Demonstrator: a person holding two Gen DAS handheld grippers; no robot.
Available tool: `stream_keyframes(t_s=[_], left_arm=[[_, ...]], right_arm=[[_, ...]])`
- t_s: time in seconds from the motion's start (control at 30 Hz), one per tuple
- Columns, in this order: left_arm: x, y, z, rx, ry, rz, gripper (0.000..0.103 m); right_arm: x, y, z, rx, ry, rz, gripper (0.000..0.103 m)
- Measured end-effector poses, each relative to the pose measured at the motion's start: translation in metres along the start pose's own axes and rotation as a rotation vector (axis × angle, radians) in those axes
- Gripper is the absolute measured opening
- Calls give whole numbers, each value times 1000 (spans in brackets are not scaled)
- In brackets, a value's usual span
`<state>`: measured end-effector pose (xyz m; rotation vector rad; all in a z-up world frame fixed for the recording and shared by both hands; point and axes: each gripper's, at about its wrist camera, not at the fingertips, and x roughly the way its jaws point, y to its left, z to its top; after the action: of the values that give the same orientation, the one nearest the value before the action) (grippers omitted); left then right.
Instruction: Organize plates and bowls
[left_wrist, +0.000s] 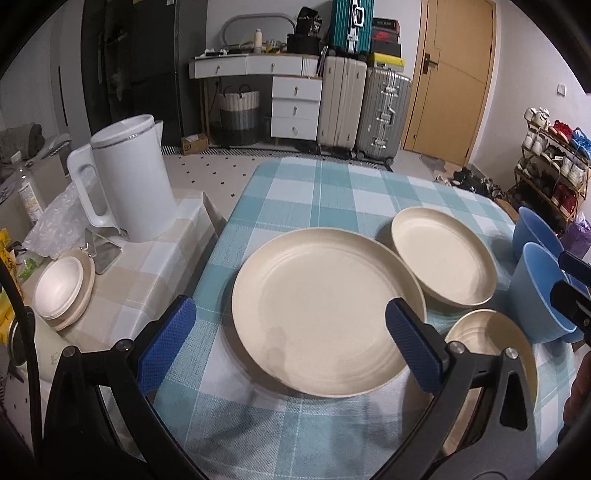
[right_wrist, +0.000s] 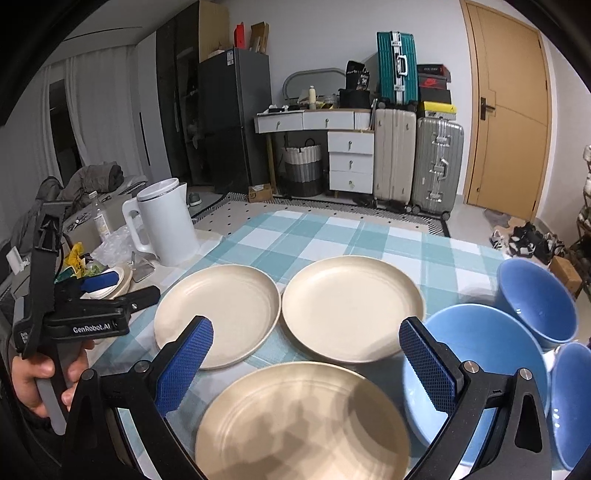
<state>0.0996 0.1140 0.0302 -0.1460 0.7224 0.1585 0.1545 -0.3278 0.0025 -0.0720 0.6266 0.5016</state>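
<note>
The left claw (left_wrist: 288, 336), gaping wide and empty, straddles a cream plate (left_wrist: 325, 310) on the desk (left_wrist: 314, 192); the right claw (right_wrist: 306, 363), likewise spread, hovers seemingly above another plate (right_wrist: 303, 424).

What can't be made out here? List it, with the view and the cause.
- Third blue bowl, right wrist view: cut off by the frame edge.
- Nearest plate, left wrist view: partly behind the left gripper.
- Stacked white dishes on the side table: count unclear.

Wooden door (right_wrist: 509, 122), suitcases (right_wrist: 417, 162), white drawers (right_wrist: 351, 162)
</note>
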Motion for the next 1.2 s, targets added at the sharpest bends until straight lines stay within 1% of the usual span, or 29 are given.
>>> stream_keyframes(t_s=[0.1, 0.27, 0.43, 0.5, 0.57, 0.67, 0.7, 0.73, 0.77, 0.83, 0.93, 1.0, 1.03, 1.1, 1.2], left_arm=[[15, 7, -3, -7, 23, -3, 103], [37, 23, -10, -57, 63, -8, 103], [56, 37, -19, -84, 106, 18, 102], [62, 42, -22, -98, 129, 27, 102], [67, 47, -25, -112, 132, 15, 102], [72, 50, -28, -117, 139, 14, 96], [73, 51, -28, -117, 141, 12, 92], [76, 51, -30, -114, 144, 7, 87], [78, 51, -31, -112, 152, 5, 86], [81, 50, -32, -114, 168, -2, 78], [86, 49, -34, -125, 179, -20, 73], [88, 50, -35, -129, 183, -26, 70], [89, 50, -35, -130, 186, -26, 68], [91, 50, -36, -137, 189, -27, 65], [90, 50, -37, -140, 187, -27, 58]], right_arm=[[15, 0, 2, 6, 14, 12, 103], [45, 3, 2, 23, 51, 38, 103], [73, 12, -4, 8, 96, 43, 103], [80, 12, -7, 10, 98, 45, 102], [91, 13, -9, 12, 114, 55, 101], [104, 17, -10, 12, 143, 67, 98], [109, 18, -10, 11, 153, 71, 97], [112, 20, -10, 9, 165, 76, 94], [115, 19, -10, 9, 177, 83, 87], [124, 21, -11, 13, 207, 99, 79], [135, 23, -14, 24, 232, 110, 79], [139, 24, -15, 35, 238, 116, 77], [142, 24, -16, 36, 243, 119, 74], [147, 26, -17, 36, 253, 124, 73], [154, 30, -19, 40, 272, 132, 65]])
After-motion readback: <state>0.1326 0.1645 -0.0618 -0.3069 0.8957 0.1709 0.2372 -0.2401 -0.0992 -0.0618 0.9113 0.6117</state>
